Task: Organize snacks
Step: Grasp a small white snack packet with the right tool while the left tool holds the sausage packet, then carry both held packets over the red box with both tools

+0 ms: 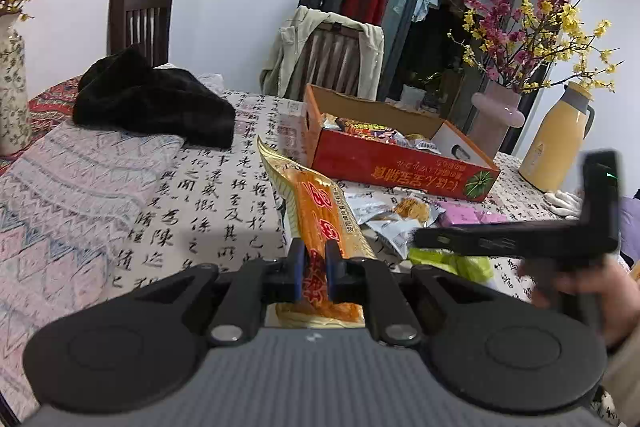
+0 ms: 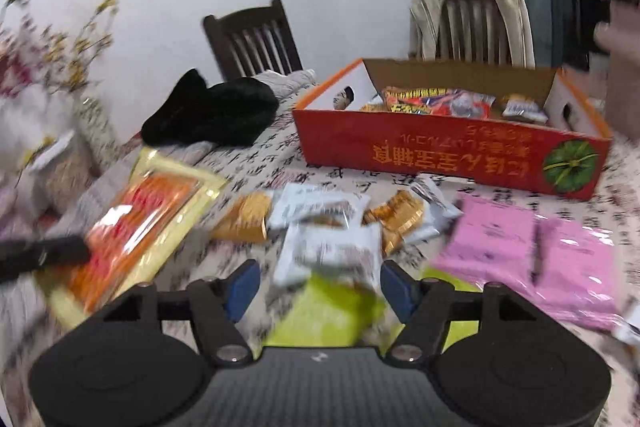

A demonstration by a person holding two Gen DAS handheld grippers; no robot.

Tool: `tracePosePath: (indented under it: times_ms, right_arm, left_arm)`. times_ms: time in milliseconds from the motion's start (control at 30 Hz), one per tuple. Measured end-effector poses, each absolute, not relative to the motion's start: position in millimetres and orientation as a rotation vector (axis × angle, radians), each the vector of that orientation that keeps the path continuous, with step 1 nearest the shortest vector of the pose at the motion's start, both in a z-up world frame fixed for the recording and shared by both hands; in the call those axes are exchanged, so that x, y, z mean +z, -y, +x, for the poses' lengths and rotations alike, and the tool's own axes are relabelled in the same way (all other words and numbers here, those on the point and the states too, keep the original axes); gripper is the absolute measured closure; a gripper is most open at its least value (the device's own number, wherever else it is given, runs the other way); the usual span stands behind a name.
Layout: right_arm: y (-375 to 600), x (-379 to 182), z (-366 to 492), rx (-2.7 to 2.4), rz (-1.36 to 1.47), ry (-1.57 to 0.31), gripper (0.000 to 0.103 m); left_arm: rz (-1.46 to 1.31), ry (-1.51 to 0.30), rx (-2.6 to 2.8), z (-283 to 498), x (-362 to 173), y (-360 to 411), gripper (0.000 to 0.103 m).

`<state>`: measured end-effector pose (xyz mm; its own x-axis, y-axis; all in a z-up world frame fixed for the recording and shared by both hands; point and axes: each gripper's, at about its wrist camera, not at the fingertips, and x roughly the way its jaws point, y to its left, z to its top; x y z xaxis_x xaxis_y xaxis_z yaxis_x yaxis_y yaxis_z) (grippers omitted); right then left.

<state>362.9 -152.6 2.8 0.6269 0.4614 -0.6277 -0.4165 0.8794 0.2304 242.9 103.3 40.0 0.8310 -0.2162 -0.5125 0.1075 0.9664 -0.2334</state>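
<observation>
The left gripper (image 1: pixel 316 263) is pinched tight on a long orange-and-gold foil snack packet (image 1: pixel 320 211), its blue pads clamping the packet's lower part so the packet stands up and leans away from the camera, its crimped gold top tilted toward the open red cardboard box (image 1: pixel 400 167). In the right wrist view the same packet (image 2: pixel 136 223) shows flat-on, left of the box: a yellow border around a clear window with orange contents and red printing.

The right gripper (image 2: pixel 318 287) stands spread, with nothing pressed between its blue pads. Past its fingertips, in front of the box, lies a loose heap of small white-and-silver snack sachets (image 2: pixel 332 251) with golden-brown pictures on them; this view is blurred, so whether the pads touch any sachet cannot be told. A lime-green packet (image 2: pixel 320 311) lies under the heap, nearest the gripper. A glossy pink plastic pack (image 2: pixel 520 255) rests in front of the box's right end.

The box sits on a table under a white tablecloth printed with black calligraphy (image 1: pixel 208 203) and already holds several colourful wrapped snacks (image 2: pixel 436 103). A crumpled black cloth (image 1: pixel 156 99) lies left of the box.
</observation>
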Motion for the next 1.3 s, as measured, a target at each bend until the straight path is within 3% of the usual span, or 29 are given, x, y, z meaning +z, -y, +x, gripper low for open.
tracePosePath:
  times_ms: [133, 300, 400, 933, 1300]
  right_arm:
    - [122, -14, 385, 0.459, -0.053, -0.765, 0.031]
    - [119, -21, 377, 0.500, -0.084, -0.744, 0.056]
    - [130, -9, 362, 0.507, -0.095, -0.705, 0.060]
    - [235, 36, 298, 0.457, 0.045, -0.570, 0.061]
    - [264, 74, 385, 0.403, 0.046, -0.495, 0.060]
  left_arm:
    - [-0.208, -0.574, -0.176, 253, 36, -105, 0.092]
    - [-0.209, -0.599, -0.173, 260, 30, -103, 0.092]
    - [-0.214, -0.596, -0.190, 255, 30, -99, 0.092]
    - [-0.198, -0.565, -0.262, 253, 51, -42, 0.092]
    - [-0.069, -0.478, -0.219, 394, 96, -27, 0.092]
